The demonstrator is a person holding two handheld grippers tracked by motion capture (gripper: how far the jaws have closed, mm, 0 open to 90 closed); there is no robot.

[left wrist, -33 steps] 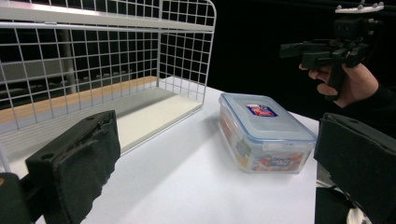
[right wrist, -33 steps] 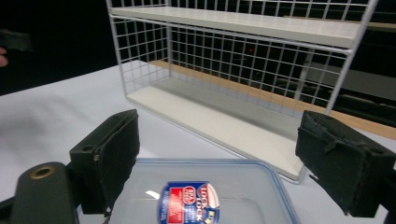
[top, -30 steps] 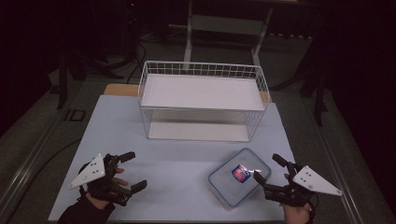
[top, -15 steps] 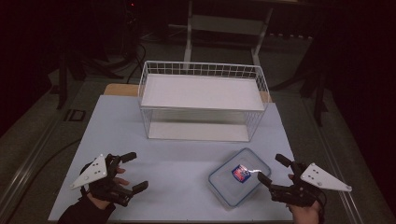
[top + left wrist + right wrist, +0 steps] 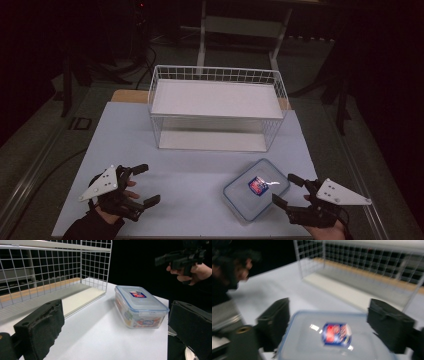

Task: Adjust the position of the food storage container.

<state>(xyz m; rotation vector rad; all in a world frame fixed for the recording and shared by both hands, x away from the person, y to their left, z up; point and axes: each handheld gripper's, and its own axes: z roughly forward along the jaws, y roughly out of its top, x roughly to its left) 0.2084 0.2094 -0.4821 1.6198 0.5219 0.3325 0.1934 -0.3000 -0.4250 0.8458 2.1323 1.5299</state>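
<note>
Two grippers are held wide open: the right gripper (image 5: 284, 189) just beside the lidded container (image 5: 256, 189), the left gripper (image 5: 142, 184) well apart from it.

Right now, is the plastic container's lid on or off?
On. The container sits upright on the table, its blue-rimmed lid lying flat across the top, label up. Whether the lid is clipped down, cannot tell.

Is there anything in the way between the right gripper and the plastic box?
No, nothing visible. The right gripper sits right beside the plastic box with its jaws open toward it, and in the right gripper view the box lid lies directly between the jaws with bare table around.
</note>
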